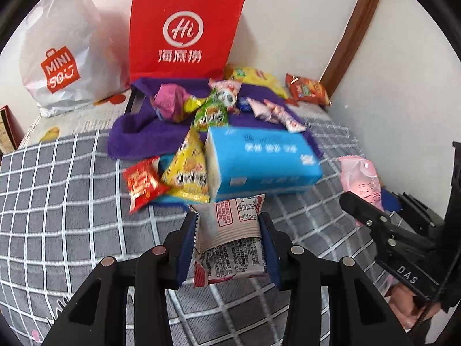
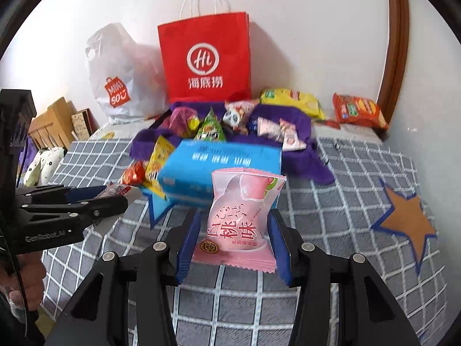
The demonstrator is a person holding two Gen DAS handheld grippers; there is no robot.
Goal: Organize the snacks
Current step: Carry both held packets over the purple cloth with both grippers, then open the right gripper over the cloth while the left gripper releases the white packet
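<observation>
My left gripper (image 1: 229, 225) is shut on a white and red snack packet (image 1: 230, 245), held above the grey checked bed cover. My right gripper (image 2: 234, 225) is shut on a pink peach snack packet (image 2: 239, 222), also held above the cover. The right gripper with its pink packet (image 1: 360, 181) shows at the right of the left wrist view. The left gripper (image 2: 115, 199) shows at the left of the right wrist view. A pile of snacks (image 1: 207, 106) lies on a purple towel (image 1: 138, 135) behind a blue tissue pack (image 1: 259, 161).
A red paper bag (image 1: 184, 31) and a white Miniso bag (image 1: 63, 57) stand against the wall. Yellow (image 2: 291, 101) and orange (image 2: 357, 109) chip bags lie at the back right. An orange star (image 2: 409, 222) lies on the cover. A wooden box (image 2: 54, 124) is at the left.
</observation>
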